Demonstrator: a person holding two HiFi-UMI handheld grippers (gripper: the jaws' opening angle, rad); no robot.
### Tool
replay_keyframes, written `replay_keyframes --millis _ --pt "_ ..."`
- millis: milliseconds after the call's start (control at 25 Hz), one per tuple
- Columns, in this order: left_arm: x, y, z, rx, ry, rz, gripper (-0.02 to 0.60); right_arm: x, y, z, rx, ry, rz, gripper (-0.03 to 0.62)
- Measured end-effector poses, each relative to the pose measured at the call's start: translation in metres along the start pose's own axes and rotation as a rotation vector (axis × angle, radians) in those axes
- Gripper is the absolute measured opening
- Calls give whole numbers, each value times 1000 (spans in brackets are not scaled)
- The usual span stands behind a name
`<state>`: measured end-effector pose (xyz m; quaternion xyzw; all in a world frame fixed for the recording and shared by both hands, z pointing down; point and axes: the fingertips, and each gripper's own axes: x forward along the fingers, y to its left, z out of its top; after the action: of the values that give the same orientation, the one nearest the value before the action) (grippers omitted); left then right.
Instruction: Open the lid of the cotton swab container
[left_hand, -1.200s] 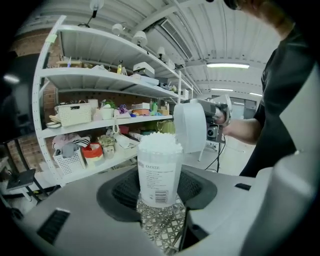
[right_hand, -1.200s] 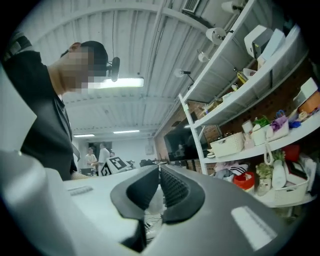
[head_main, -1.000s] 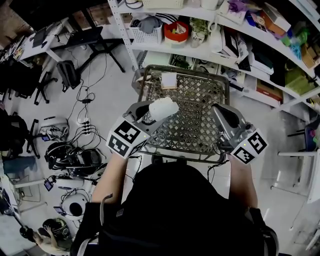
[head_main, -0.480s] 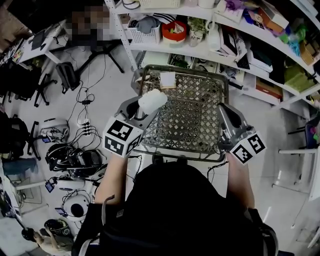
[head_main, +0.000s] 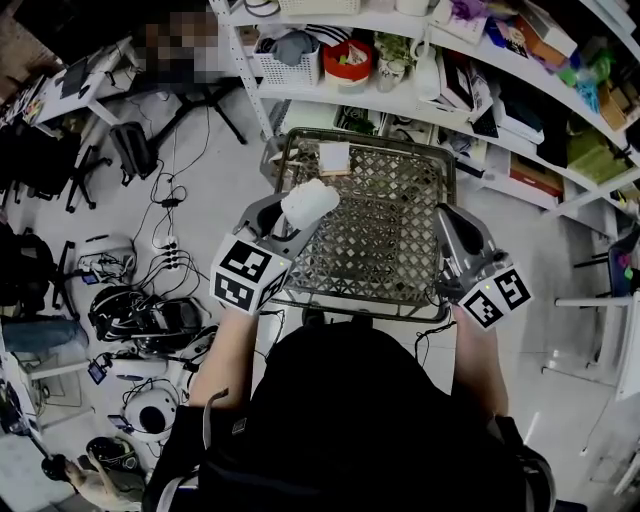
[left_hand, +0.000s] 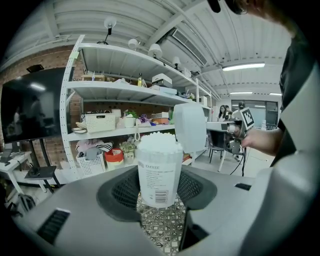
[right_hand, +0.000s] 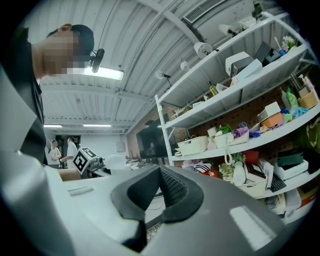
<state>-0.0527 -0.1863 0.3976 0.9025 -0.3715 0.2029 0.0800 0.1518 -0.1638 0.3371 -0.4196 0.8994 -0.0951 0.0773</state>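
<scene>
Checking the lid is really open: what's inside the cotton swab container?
White swab tips packed to the rim of the cotton swab container, lid flipped up. Lower down, its label and frosted wall hide the contents.

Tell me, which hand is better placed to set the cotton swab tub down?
Left, probably: the left tool grips the open cotton swab container over the mesh surface; the right tool is shut, empty, off aside.
</scene>
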Motion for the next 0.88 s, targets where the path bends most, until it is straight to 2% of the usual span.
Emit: replay_keyframes --millis 200,880 --pt "-1 4 -1 -9 -3 6 199 3 4 0 -24 13 8 8" --pt "-2 3 -6 -15 3 8 199 4 3 -5 -1 14 10 8"
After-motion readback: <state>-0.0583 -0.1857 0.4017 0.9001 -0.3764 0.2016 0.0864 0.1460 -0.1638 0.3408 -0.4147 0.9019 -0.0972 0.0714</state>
